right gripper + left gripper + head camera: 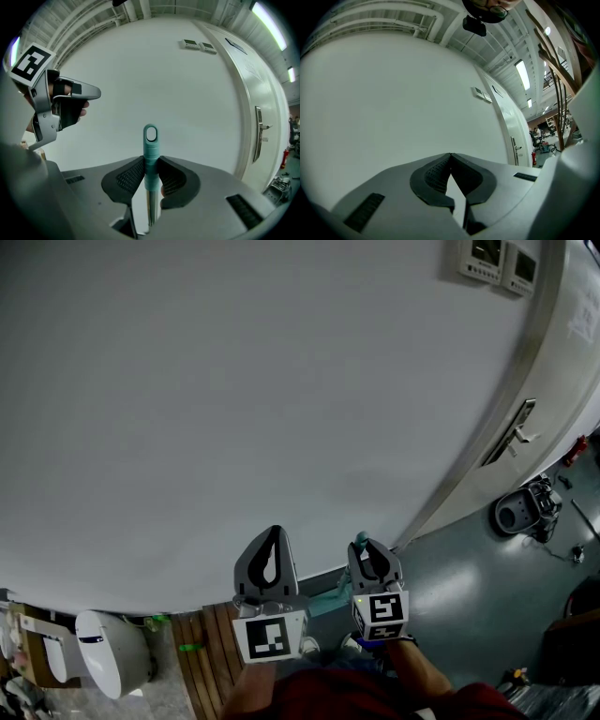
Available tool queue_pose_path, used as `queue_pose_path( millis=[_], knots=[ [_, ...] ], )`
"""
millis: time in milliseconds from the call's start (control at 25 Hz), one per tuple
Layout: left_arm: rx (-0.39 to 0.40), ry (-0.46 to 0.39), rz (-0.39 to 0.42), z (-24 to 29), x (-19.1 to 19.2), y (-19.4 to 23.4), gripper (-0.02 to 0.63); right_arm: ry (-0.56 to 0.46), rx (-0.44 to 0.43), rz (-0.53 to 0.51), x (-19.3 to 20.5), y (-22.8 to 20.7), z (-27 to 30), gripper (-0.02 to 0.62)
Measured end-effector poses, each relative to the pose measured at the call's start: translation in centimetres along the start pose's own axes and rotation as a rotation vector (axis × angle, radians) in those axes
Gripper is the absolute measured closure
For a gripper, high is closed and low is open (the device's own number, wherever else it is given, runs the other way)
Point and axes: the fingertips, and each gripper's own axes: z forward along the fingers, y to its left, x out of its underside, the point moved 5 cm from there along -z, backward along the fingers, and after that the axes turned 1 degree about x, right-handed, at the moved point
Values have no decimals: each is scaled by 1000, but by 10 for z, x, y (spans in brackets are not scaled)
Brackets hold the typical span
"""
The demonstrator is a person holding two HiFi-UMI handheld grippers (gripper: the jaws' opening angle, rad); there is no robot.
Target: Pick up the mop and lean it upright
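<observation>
Your right gripper (pixel 151 164) is clamped on the mop handle (pixel 150 140), with the pads pressing its teal grip just below the hanging loop and the metal shaft running down between the jaws (it stands upright in the right gripper view). Your left gripper (pixel 450 157) is closed tip to tip on nothing, just beside the right one. Both face the white wall (pixel 234 381), left of the door (pixel 553 371).
</observation>
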Motion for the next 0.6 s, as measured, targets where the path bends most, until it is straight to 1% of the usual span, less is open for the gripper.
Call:
queue_pose_path(
  millis=[320, 600],
  knots=[
    [-10, 12, -5, 2, 4, 2, 592, 61, 14, -5, 25, -3, 6, 491],
    [-9, 17, -3, 4, 6, 0, 592, 70, 22, -15, 27, -6, 9, 489]
  ],
)
